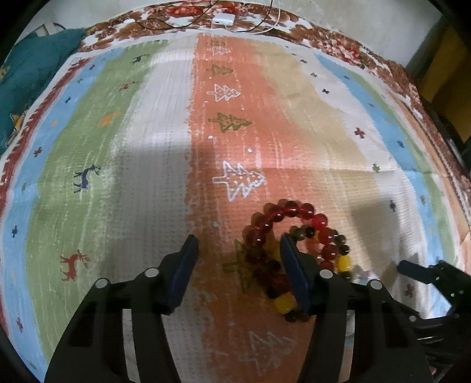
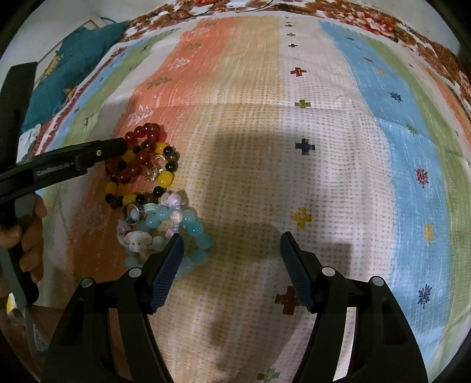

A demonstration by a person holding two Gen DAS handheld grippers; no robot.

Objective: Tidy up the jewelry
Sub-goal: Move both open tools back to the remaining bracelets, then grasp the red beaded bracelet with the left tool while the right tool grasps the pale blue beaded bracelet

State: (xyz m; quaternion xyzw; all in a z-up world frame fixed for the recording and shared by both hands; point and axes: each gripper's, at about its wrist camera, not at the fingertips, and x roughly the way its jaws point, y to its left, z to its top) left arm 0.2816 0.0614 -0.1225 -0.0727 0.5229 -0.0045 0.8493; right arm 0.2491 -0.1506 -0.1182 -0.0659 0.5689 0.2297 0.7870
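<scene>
— Striped cloth (image 1: 147, 176) with printed trees and reindeer covers the whole bed; where does the jewelry sit on it?

— On the orange stripe and its pale edge. A red bead bracelet (image 1: 282, 215) lies tangled with a black-and-yellow bead bracelet (image 2: 164, 176), and a small clear ring charm (image 2: 154, 168) rests on top of them. Touching that heap on the near side is a light blue bead bracelet (image 2: 191, 227) with a metal ring (image 2: 129, 213) and a little white animal charm (image 2: 137, 241).

— And the left gripper (image 1: 238, 244)?

— It points steeply down at the red bracelet. Its jaws stand apart. The right-side blue pad (image 1: 291, 265) sits inside the bracelet's loop, over the beads; the other pad is out on bare cloth. I cannot tell whether that pad actually presses a bead. In the right wrist view a hand (image 2: 26, 235) grips its handle at the left edge.

— The right gripper (image 2: 231, 244)?

— Also tilted down, jaws wide apart with only white cloth between them. Its left pad (image 2: 166, 271) overlaps the blue beads in the picture, and the beads behind it are hidden.

— Anything else around?

— A teal pillow (image 1: 29, 76) at the far left corner, a floral bedsheet (image 1: 338, 41) beyond the cloth, and a white charger (image 1: 222, 20) with cables at the far edge. Gripper shadows darken the cloth.
</scene>
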